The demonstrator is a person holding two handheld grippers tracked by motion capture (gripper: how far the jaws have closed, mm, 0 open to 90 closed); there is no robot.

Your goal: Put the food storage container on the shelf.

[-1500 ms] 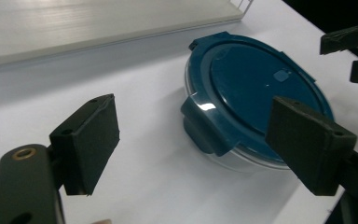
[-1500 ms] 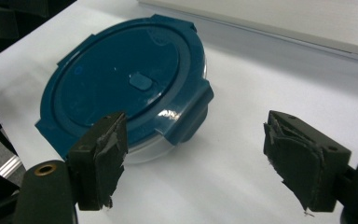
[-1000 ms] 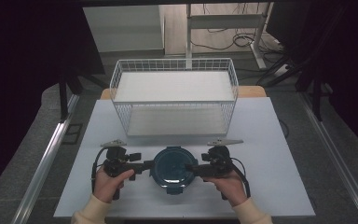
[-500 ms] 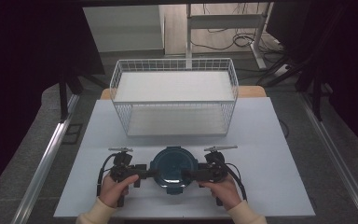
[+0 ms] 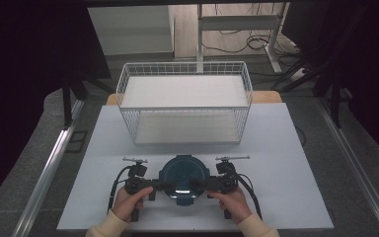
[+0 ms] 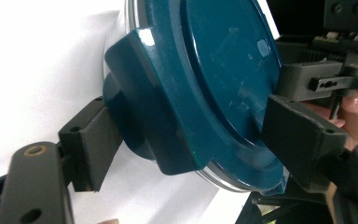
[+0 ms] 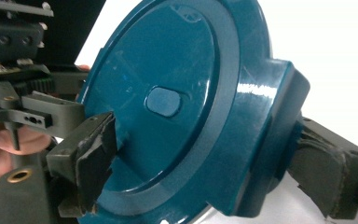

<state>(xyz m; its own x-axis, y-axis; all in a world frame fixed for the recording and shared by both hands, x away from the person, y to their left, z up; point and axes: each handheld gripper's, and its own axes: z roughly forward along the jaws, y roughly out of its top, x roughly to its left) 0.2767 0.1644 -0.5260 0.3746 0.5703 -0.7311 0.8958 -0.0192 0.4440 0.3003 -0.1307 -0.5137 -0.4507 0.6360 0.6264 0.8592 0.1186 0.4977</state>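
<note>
Round teal lidded container (image 5: pixel 183 175) sits at the table's (image 5: pixel 286 163) near edge, between both tools. Left tool (image 5: pixel 154 186) clamped on its left latch tab; right tool (image 5: pixel 203 185) clamped on the right tab. Advice: keep both grips level and lift evenly so the lid stays seated.

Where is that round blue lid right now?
In the high view, the blue lid sits near the table's front edge, between both grippers, before the wire basket.
</note>
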